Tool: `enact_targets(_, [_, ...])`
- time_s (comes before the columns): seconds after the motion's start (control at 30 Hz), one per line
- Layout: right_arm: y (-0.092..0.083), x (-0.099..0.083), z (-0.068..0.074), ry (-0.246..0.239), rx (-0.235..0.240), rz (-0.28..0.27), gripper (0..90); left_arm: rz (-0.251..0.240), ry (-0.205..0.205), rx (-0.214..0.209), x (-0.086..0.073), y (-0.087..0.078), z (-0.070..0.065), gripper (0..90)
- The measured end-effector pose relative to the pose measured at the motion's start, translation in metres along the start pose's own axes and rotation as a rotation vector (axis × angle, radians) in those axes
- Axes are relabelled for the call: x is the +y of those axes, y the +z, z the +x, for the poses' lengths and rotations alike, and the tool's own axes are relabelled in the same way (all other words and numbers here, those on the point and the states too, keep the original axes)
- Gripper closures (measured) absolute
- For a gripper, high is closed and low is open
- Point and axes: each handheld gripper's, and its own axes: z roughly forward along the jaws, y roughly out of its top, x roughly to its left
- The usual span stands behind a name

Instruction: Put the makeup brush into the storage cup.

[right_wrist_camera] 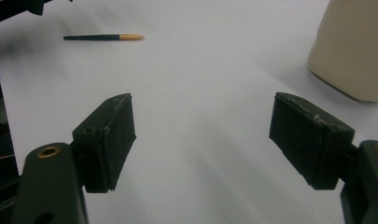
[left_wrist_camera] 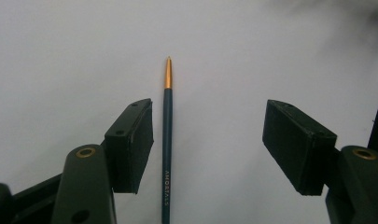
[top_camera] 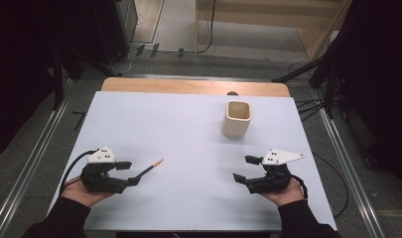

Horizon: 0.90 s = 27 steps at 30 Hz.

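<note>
Left gripper (top_camera: 128,173) sits at the near-left of the table (top_camera: 188,129), jaws spread wide, nothing clamped. The pen (top_camera: 150,169) lies flat on the table between them: in the left gripper view it runs up the gap just beside the left-hand pad (left_wrist_camera: 130,144), well clear of the other pad; can't tell if it touches the near pad. Pen is a thin round stick, dark teal matte barrel with small pale lettering, tapering to a glossy orange-gold pointed tip aimed away from the gripper. Right gripper (top_camera: 244,168) is at the near-right, also wide and empty, well apart from the pen. Its pads (right_wrist_camera: 107,140) are blocky matte black rubber with scuffed edges, on dark arms with brass-coloured pivot eyelets. Each gripper carries a flat pale three-cornered plate on top with small dark holes. Table cover is a smooth, matte, white sheet; a bare wood strip shows at the far edge. A cream cup (top_camera: 236,119) stands upright at far-right: rounded-square mouth, thick smooth walls, slightly tapered, looks ceramic or plastic.
</note>
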Motion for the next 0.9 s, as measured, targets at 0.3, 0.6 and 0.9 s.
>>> enact_targets(0.3, [-0.0003,-0.0008,-0.0013,0.006,0.005,0.001,24.0,0.028,-0.001,0.002,0.0003,0.0010,-0.0005,33.4])
enact_targets(0.6, [-0.0015,-0.0014,-0.0010,0.007,0.007,0.000,24.3,0.026,-0.005,0.011,0.0002,0.0006,-0.0006,33.1])
enact_targets(0.9, [-0.0022,-0.0020,-0.0020,0.003,0.012,-0.004,24.3,0.028,0.002,0.014,0.0000,0.0002,0.0000,32.6])
